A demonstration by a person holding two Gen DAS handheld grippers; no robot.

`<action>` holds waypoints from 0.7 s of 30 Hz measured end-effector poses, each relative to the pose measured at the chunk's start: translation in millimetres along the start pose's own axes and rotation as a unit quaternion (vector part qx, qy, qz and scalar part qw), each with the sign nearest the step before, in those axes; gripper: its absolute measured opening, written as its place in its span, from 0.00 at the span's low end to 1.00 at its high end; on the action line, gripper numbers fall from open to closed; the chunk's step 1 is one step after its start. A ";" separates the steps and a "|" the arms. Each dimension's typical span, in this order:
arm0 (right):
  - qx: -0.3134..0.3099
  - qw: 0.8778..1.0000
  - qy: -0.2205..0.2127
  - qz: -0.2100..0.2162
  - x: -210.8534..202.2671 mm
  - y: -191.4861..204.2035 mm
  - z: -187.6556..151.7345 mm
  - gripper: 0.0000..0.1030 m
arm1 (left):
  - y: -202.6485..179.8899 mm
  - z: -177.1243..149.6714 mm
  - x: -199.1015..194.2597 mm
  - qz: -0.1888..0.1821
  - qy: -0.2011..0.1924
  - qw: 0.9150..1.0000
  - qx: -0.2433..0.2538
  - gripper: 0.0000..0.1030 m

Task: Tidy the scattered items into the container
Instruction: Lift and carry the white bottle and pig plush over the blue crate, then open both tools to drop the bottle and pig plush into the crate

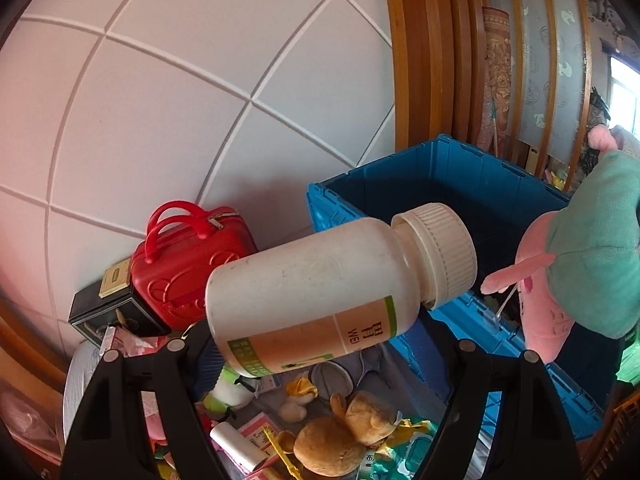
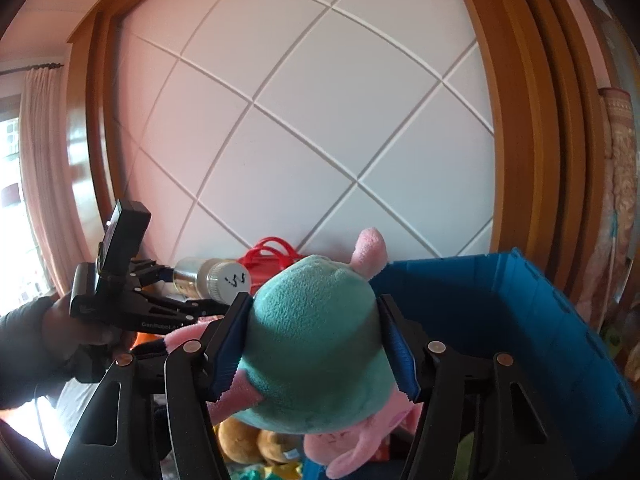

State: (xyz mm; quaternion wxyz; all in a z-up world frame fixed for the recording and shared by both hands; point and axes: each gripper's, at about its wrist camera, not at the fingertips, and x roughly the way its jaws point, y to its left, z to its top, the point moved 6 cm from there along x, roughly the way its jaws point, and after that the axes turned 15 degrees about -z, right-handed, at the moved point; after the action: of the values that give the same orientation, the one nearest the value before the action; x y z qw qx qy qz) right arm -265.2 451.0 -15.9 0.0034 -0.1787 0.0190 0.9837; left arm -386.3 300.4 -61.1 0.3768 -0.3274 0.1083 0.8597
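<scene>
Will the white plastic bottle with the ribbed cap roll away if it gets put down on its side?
Probably: the white plastic bottle is round and smooth, so it could roll sideways. It looks stiff, unlikely to squash. Its smooth wall might slip in the left gripper.

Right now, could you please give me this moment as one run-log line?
left gripper: shut on white bottle | right gripper: shut on plush toy | blue crate: both items carried beside it, neither inside yet

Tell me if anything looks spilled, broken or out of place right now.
Nothing is spilled or broken. The white bottle lies tilted in the left hand-held gripper with its cap on, and toys and packets still litter the surface beside the blue crate.
</scene>
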 end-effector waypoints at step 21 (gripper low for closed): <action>0.031 0.991 0.024 -0.132 7.9 -106.5 -8.6 0.63 | -85.3 67.7 55.1 -0.063 0.013 0.995 0.070 0.77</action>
State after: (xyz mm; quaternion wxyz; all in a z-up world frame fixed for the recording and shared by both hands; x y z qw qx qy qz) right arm -268.2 557.1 -30.6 0.1381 -0.2030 0.0259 0.9690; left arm -385.2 420.5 -39.8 0.4506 -0.3177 0.1527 0.8202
